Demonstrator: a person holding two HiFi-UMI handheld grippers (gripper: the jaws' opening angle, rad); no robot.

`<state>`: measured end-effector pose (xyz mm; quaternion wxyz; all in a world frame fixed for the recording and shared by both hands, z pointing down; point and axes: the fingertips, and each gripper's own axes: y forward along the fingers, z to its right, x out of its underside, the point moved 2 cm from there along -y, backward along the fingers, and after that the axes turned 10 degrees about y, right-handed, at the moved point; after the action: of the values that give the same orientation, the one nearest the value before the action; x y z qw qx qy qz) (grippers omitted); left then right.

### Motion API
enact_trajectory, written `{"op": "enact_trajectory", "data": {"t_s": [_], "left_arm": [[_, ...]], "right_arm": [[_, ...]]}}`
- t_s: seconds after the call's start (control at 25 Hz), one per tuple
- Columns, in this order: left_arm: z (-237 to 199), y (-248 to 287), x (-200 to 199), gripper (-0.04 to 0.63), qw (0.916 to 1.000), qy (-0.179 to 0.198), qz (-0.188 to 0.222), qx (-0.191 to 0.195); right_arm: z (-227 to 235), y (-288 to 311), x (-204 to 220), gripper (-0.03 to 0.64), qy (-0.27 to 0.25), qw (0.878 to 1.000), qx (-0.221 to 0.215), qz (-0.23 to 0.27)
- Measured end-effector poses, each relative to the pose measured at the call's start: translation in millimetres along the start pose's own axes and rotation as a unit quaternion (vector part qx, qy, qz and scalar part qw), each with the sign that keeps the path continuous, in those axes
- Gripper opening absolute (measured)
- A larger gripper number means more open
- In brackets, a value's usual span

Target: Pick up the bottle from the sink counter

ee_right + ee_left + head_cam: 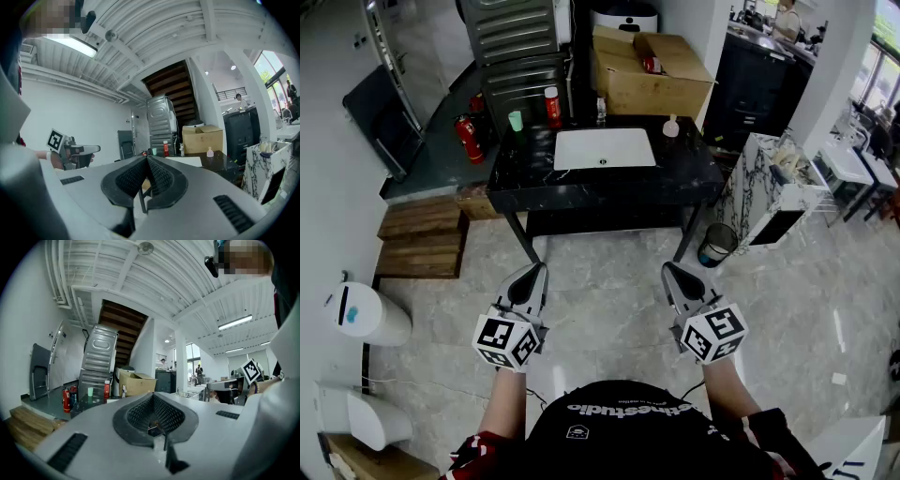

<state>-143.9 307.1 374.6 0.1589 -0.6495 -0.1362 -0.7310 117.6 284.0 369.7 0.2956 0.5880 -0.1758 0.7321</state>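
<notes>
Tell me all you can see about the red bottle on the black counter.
The red bottle is a slim cylinder with a white cap, plastic by its look. It stands upright near the back edge of the counter, behind the left corner of the white basin, a green cup standing apart on its left. Only the dark, veined counter touches it.

Your torso (628, 436) is cut by the head view's bottom edge. Bottle (601, 110) at the surface's (609, 187) back edge: label too small to read. Red item (651, 64) in the cardboard box (661, 89) is mostly hidden. In its own view the left hand-held gripper (153, 395) hides most of the surface with its body. Far-back person (787, 19): tiny.
</notes>
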Motion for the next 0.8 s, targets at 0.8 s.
{"op": "enact_trajectory", "data": {"t_s": [0.8], "left_arm": [[31, 14, -2, 0.014, 1.0, 0.004, -0.007, 0.001]], "right_arm": [[27, -30, -6, 0.038, 0.001, 1.0, -0.009, 0.012]]}}
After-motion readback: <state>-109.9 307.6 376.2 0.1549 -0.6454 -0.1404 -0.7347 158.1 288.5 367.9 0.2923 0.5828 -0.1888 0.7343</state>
